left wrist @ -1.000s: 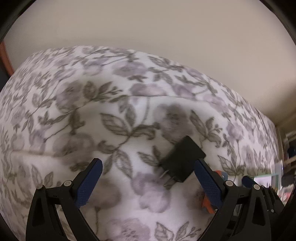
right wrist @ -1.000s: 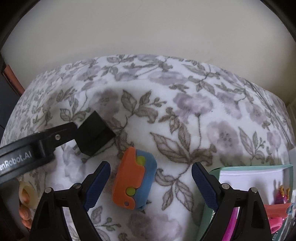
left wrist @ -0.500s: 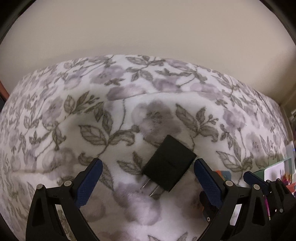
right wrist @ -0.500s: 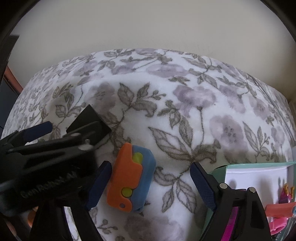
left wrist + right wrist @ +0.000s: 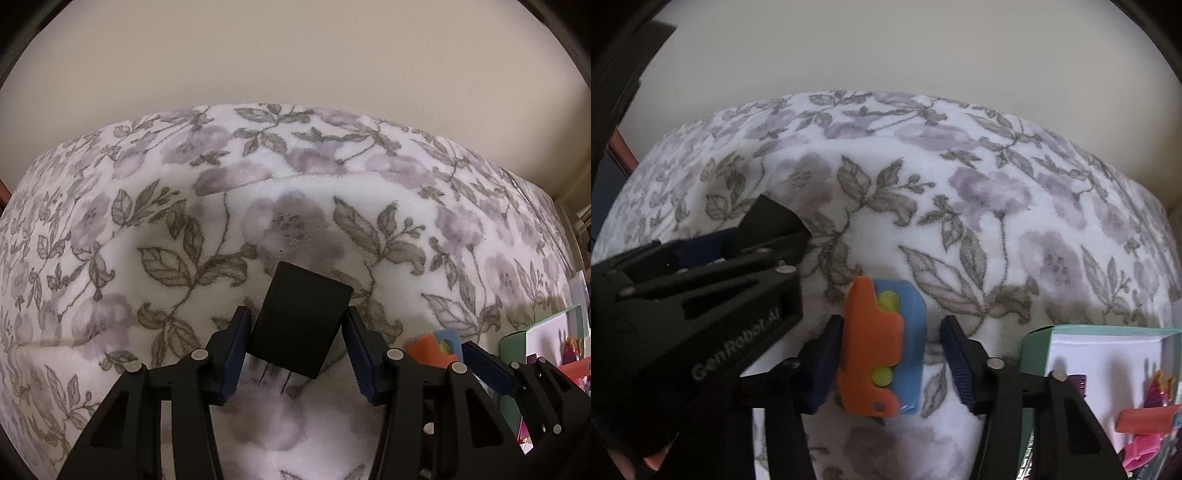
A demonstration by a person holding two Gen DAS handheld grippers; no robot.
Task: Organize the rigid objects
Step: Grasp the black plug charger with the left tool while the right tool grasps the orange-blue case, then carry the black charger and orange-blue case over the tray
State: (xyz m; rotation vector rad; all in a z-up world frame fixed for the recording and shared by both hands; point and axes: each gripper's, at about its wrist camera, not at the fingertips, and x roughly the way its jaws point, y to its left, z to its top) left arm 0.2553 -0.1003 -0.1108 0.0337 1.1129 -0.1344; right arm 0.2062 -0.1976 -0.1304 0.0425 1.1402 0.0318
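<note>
A black plug adapter (image 5: 301, 321) with two metal prongs lies on the floral blanket (image 5: 295, 192). My left gripper (image 5: 297, 347) straddles it, jaws narrowed close to its sides with a thin gap on the right. It also shows in the right wrist view (image 5: 768, 225), partly hidden by the left gripper's body (image 5: 701, 314). An orange and blue toy (image 5: 882, 347) with yellow-green dots lies on the blanket between my right gripper's (image 5: 890, 362) narrowed jaws; the left pad touches it, the right one stands a little off.
A teal box (image 5: 1100, 354) with white inside holds pink and orange items (image 5: 1148, 421) at the lower right. It also shows in the left wrist view (image 5: 546, 332). A cream wall (image 5: 295, 55) stands behind the blanket.
Both grippers have moved forward over their objects and narrowed their jaws: the left around the black adapter, the right around the orange and blue toy.
</note>
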